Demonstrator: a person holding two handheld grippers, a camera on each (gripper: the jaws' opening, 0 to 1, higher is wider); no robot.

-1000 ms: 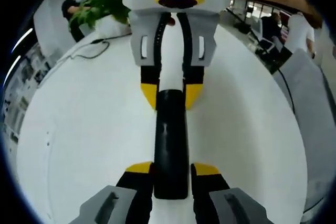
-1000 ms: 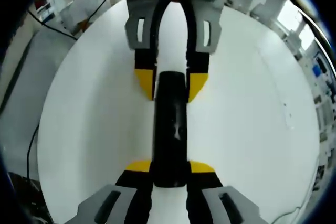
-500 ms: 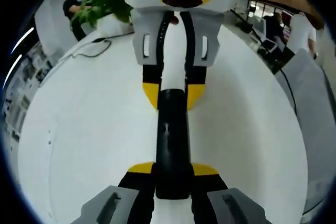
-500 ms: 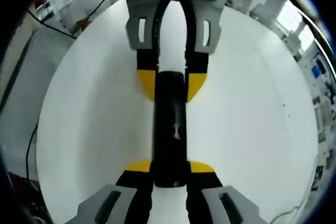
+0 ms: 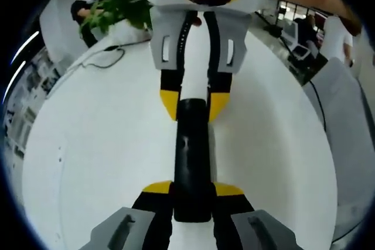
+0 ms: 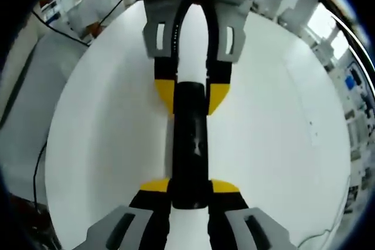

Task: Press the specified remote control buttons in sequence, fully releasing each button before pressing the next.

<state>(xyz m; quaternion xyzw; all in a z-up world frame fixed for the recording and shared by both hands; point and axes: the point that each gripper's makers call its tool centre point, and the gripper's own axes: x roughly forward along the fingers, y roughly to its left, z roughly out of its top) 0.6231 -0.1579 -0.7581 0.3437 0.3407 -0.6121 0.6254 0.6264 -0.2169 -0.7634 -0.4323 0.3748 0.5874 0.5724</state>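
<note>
Remote: black remote [image 5: 192, 168] was clamped end to end above the white desk [image 5: 88, 162].
Claws: left claw [image 5: 192, 190] and right claw [image 6: 190, 188] both clenched on it.
Progress: judged unstarted; no button press visible.

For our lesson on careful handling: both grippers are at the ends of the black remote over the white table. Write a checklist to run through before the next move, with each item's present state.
1. Left gripper shut on its end of the remote: ok.
2. Right gripper shut on the other end of the remote: ok.
3. Remote in view in both the left and right gripper views: ok.
4. Remote lifted off the table or resting on it: cannot tell.
5. Buttons readable on the remote's face: not ok, too dark to make out.
6. Cable and plant at the table's far edge apart from the remote: ok.
</note>
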